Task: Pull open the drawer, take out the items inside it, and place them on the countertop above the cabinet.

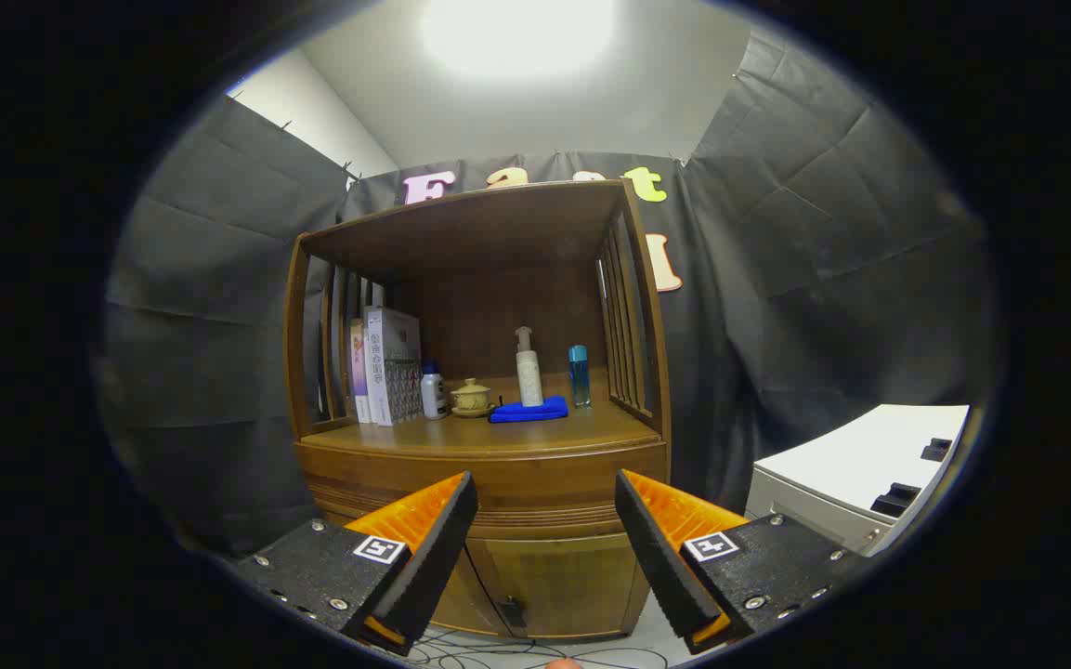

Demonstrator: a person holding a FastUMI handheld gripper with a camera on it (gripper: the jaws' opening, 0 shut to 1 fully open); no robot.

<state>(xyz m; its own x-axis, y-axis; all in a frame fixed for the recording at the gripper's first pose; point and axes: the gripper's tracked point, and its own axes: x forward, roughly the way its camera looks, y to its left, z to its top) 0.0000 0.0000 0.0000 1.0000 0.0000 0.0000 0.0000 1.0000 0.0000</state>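
Hovering with gripper (546, 506) fingers spread wide, grasping nothing; closed drawer (484, 476) front edge sitting just beyond them, clear air between.

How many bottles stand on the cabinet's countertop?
3: a small white bottle beside the books, a pump bottle on the blue cloth, a blue bottle right of it. Open claw hovers before the cabinet.

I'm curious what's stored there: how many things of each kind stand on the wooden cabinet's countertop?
Bottles: 3 (small white bottle, tall white pump bottle, slim blue bottle)
Upright boxes or books: 2 or 3, hard to separate
Yellow lidded cup: 1
Folded blue cloth: 1
Total: 7 or 8
The jaws stand open, short of the cabinet.
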